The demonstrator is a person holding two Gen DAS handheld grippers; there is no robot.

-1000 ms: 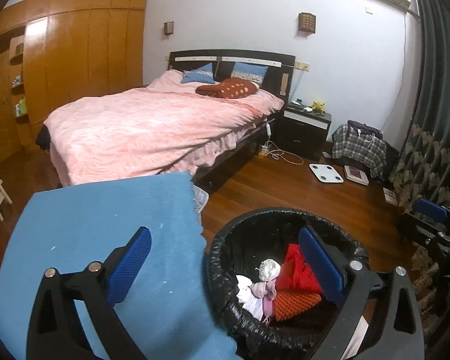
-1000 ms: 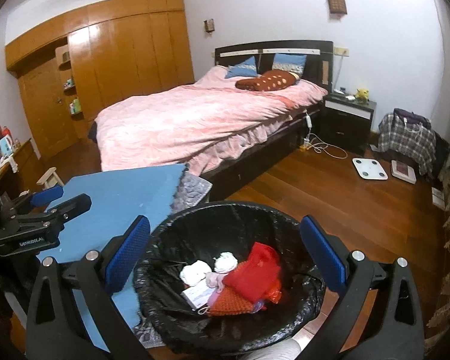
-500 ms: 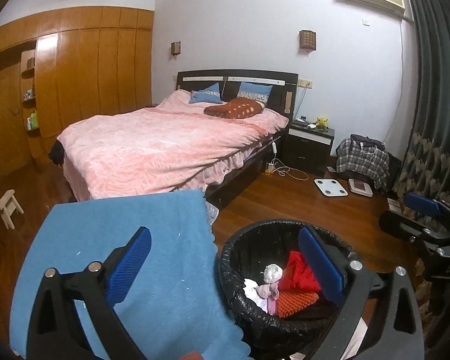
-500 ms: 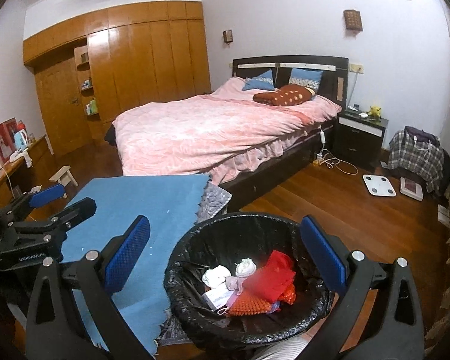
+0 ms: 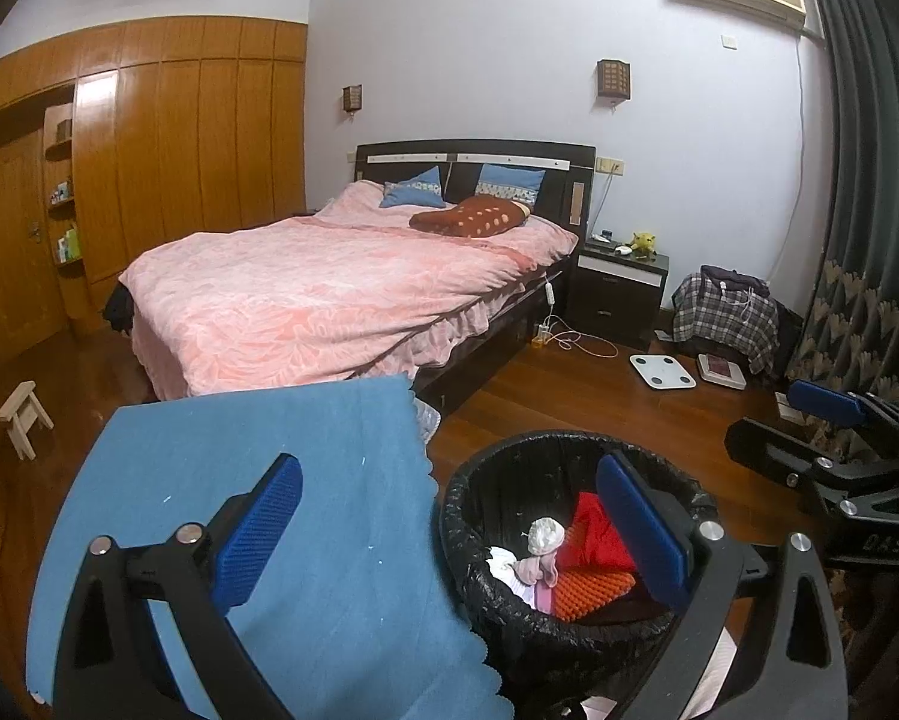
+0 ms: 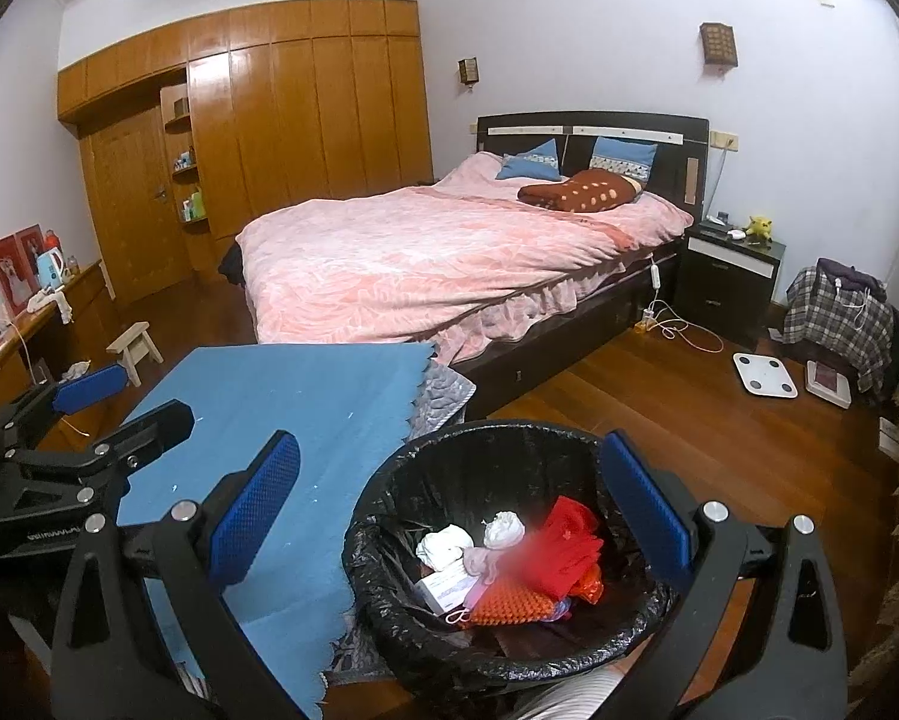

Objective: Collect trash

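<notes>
A bin lined with a black bag [image 5: 545, 438] stands on the wooden floor beside a blue-covered table. It holds a red wrapper [image 5: 593, 543], an orange netted piece [image 5: 590, 591] and a crumpled white tissue [image 5: 546, 534]. My left gripper [image 5: 449, 534] hangs open and empty above the table edge and the bin's left rim. My right gripper [image 6: 452, 510] is open and empty over the bin [image 6: 497, 429], with the red wrapper [image 6: 569, 540] and white tissues [image 6: 446, 546] below it. Each gripper shows in the other's view, open: the right [image 5: 794, 423] and the left [image 6: 125, 402].
A blue cloth [image 6: 305, 420] covers the table left of the bin. Behind it stands a bed with a pink blanket [image 5: 329, 294]. A white scale [image 5: 662, 370], cables and a plaid bag [image 5: 725, 312] lie on the floor at the right. A small stool [image 6: 134, 348] stands at the left.
Both grippers have risen and drawn back from the bin, which now sits lower and smaller in both views. Both stay open and empty. The trash in the bin has not moved.
</notes>
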